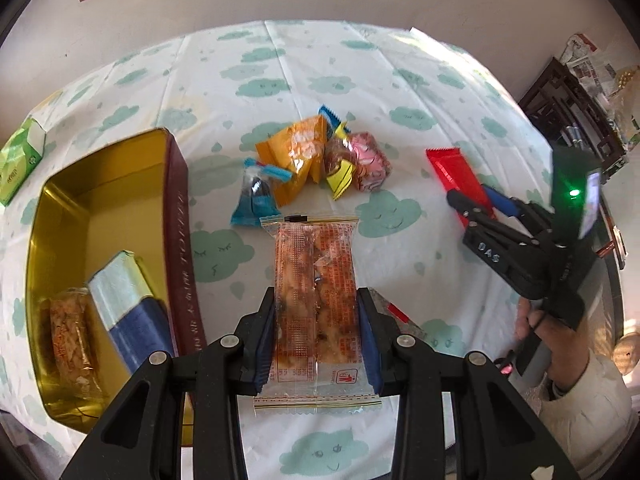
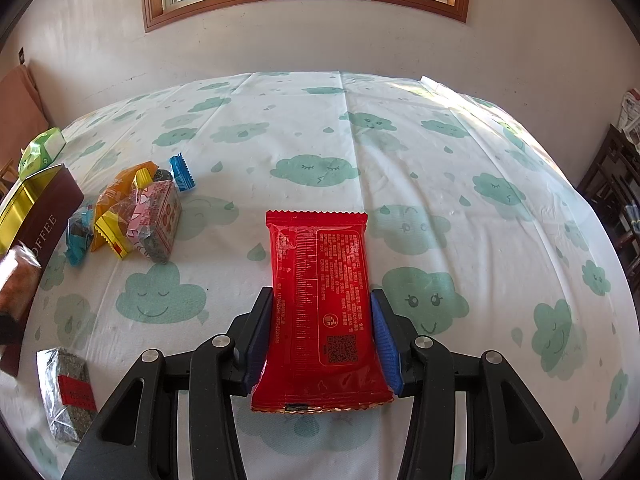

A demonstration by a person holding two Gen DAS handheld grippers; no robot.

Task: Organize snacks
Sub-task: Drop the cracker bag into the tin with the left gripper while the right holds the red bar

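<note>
While two snacks lie in the tin [image 1: 100, 216] left of my left jaws [image 1: 316, 332], those pinch a clear-wrapped bar [image 1: 314, 280]. My right jaws [image 2: 322, 336] flank a red packet [image 2: 320, 280], grip unclear; a pile [image 1: 320, 156] waits ahead on the desk [image 1: 400, 240].

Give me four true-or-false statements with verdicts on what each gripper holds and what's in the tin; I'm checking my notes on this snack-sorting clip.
1. The left gripper grips a clear-wrapped brown snack bar. True.
2. The right gripper is empty. False: it grips a red packet.
3. The gold-lined tin already holds snacks. True.
4. The loose snack pile lies inside the tin. False: it lies on the tablecloth.
</note>
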